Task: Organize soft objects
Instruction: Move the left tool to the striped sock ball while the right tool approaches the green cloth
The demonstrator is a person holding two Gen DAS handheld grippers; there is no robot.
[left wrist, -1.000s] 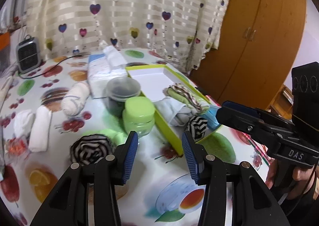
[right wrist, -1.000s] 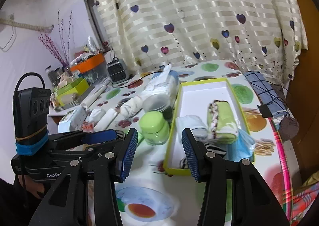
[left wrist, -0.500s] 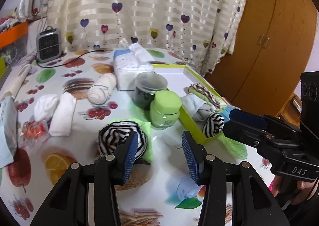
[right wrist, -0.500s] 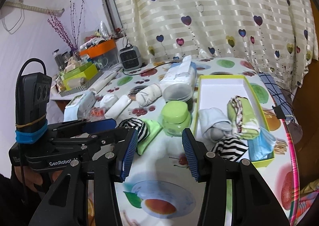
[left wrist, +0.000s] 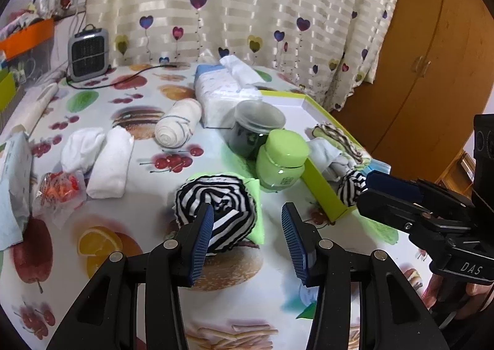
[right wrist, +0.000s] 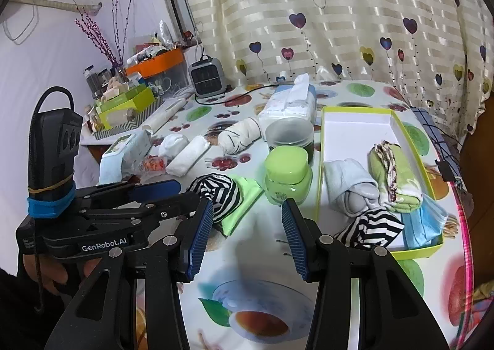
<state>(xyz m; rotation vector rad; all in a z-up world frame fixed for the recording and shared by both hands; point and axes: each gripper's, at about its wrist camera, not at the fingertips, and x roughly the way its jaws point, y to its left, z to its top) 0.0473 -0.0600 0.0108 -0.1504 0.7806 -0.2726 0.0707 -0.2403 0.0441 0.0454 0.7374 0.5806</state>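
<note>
A: Where was the striped roll [left wrist: 216,209]?

B: On the fruit-print table [left wrist: 132,96], lying on a green cloth [left wrist: 256,192], just in front of the left gripper [left wrist: 247,238]. Its left pad overlapped the roll's near edge in the left wrist view; contact – couldn't tell.

A: Handling?

B: Prob. light, soft knit, squashy. It'd compress under the pads, not slip much. Best taken across the middle of the coil, deep enough that the layers don't unwind. Grabbing only the outer flap would likely unroll it. The cloth might lift w/ it.

A: Fingers?

B: Both pairs stood apart, nothing btwn them. Right gripper [right wrist: 247,238] hung empty over bare table, close beside the left one.

A: Around it?

B: Green-lidded jar [left wrist: 282,161] and dark tub [left wrist: 256,130] just behind, hard stuff, near enough to knock. Yellow-green tray [right wrist: 410,252] right of those already had a pale bundle [right wrist: 349,186], a green roll [right wrist: 392,177], another striped piece [right wrist: 370,228]. White rolls [left wrist: 102,155] waited further left.
</note>
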